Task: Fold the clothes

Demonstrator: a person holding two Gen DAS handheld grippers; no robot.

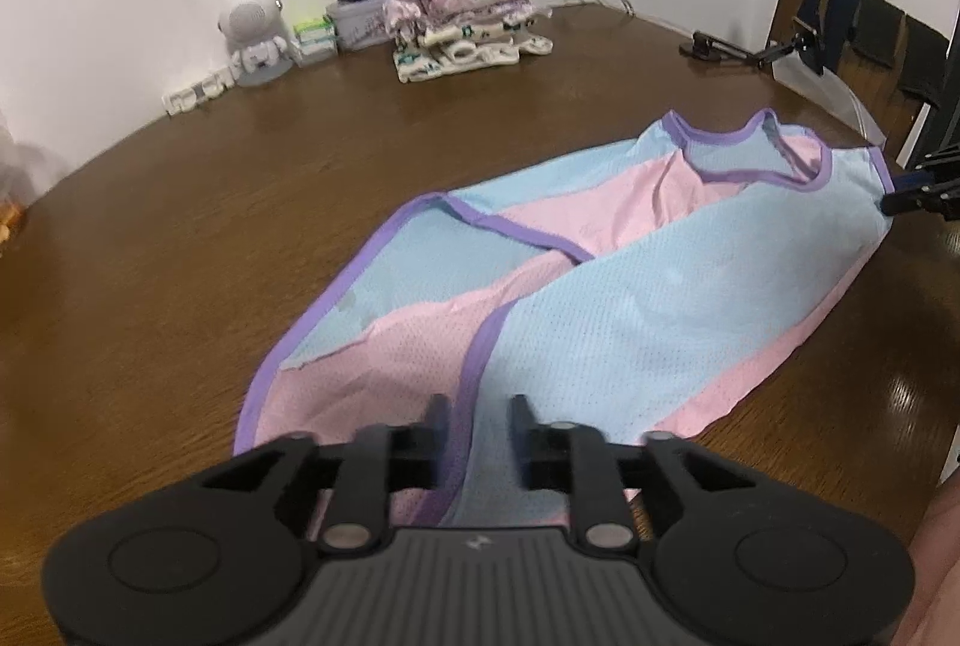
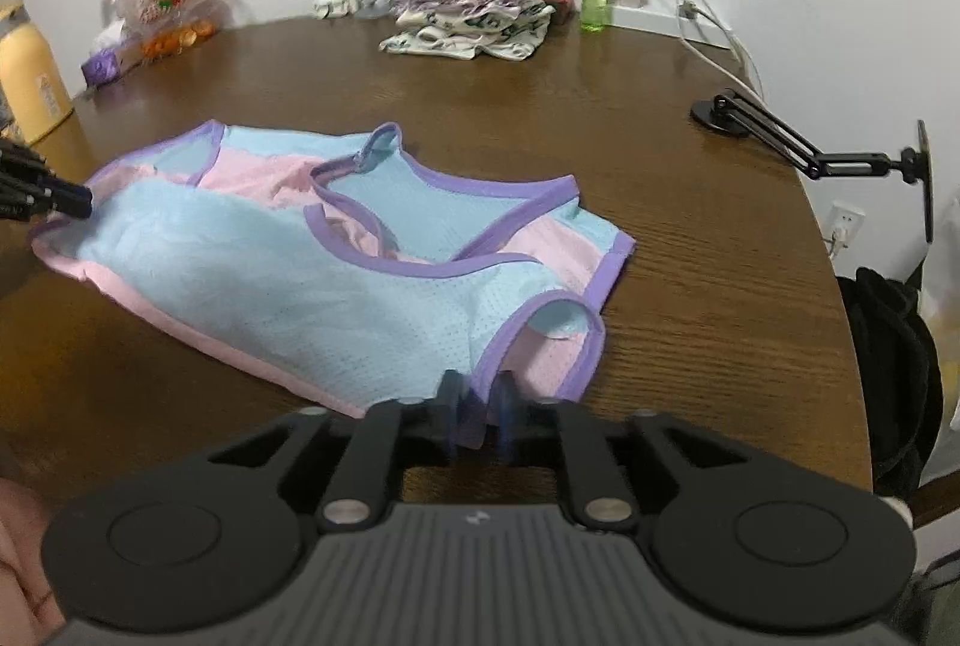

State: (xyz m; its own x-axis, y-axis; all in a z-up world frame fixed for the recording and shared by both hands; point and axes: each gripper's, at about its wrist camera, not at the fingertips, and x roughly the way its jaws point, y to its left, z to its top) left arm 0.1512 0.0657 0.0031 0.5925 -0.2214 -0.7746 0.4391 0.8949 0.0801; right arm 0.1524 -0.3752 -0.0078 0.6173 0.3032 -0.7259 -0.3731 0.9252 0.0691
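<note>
Sleeveless mesh top (image 1: pixel 630 298), blue and pink with purple binding, lies partly folded on the brown wooden surface (image 1: pixel 210 202), one long side turned over the middle. Left tongs (image 1: pixel 479 427) sit at the hem end with fingers spread either side of the fabric, a gap showing between them. Right tongs (image 2: pixel 478 409) are pinching the purple-bound shoulder edge of the top nearest that camera. A stack of folded printed clothes (image 2: pixel 474 12) rests at the far side of the surface, against the wall.
</note>
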